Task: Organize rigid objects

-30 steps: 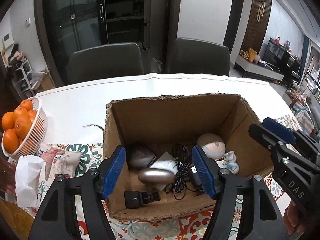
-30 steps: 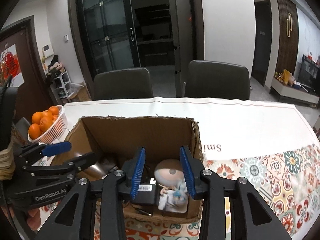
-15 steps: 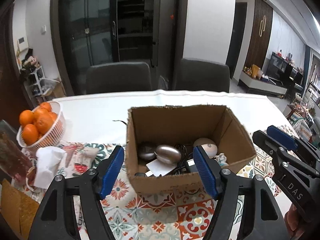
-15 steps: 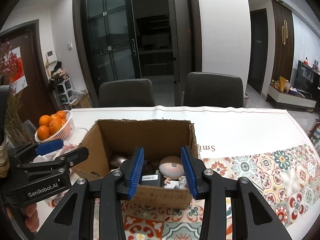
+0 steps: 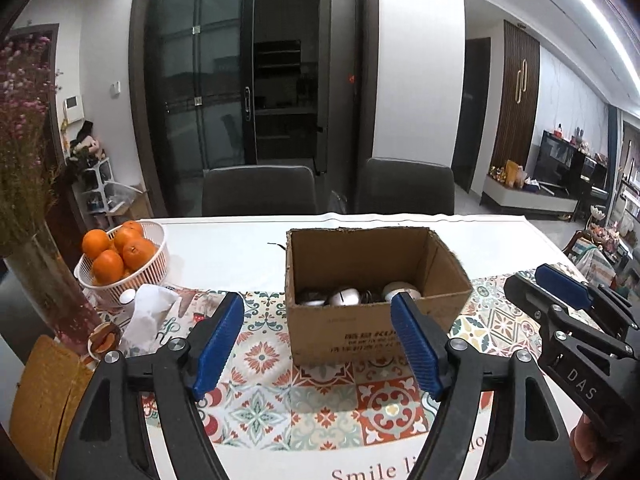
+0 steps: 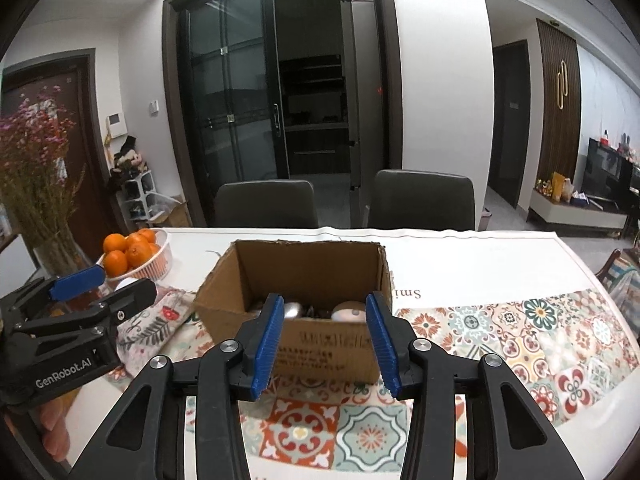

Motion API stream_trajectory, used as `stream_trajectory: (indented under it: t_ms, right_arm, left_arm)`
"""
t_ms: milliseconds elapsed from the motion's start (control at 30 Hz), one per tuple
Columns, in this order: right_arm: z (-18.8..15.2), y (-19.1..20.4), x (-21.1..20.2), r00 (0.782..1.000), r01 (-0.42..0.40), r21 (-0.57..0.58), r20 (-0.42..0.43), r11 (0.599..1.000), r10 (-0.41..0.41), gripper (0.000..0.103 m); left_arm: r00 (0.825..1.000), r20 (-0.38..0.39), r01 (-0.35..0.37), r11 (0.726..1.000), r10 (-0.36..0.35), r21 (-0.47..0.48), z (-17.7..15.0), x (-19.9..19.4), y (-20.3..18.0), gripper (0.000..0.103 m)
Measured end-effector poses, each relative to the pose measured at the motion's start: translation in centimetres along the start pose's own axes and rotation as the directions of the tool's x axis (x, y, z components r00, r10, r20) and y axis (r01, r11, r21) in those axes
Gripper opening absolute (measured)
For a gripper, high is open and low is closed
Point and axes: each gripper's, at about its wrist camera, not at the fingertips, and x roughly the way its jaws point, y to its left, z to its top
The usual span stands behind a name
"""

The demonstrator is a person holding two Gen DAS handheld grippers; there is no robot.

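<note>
An open cardboard box [image 5: 374, 328] stands on the patterned tablecloth; it also shows in the right wrist view [image 6: 304, 344]. Inside I see a silver rounded object [image 5: 346, 297] and a pale rounded object [image 5: 400, 289], with other items mostly hidden by the box wall. My left gripper [image 5: 316, 344] is open and empty, held back in front of the box. My right gripper [image 6: 322, 342] is open and empty, also in front of the box. Each gripper shows at the edge of the other's view.
A white basket of oranges [image 5: 120, 264] stands at the left, with a crumpled white tissue [image 5: 150, 312] and a glass vase of dried flowers [image 5: 44, 280] near it. Two dark chairs [image 5: 260, 190] stand behind the table. The table's near edge lies just below the grippers.
Both grippers have pulled back and up from above the box, so the box now looks smaller and farther. Both stay open and empty.
</note>
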Motion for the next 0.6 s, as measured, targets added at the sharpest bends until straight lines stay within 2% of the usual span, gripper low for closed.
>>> stream_trajectory:
  t_ms: [200, 600]
  right_arm:
    - [-1.2, 0.5, -2.8, 1.0, 0.006, 0.005, 0.026, 1.0, -0.006, 0.045]
    - [-4.5, 1.0, -6.7, 0.997, 0.061, 0.003, 0.056, 0.998, -0.061, 0.067]
  left_arm:
    - [0.999, 0.03, -0.012, 1.0, 0.012, 0.006, -1.5, -2.6, -0.1, 0.079]
    - [0.991, 0.11, -0.083, 0.997, 0.082, 0.006, -5.8, -6.9, -0.1, 0.098]
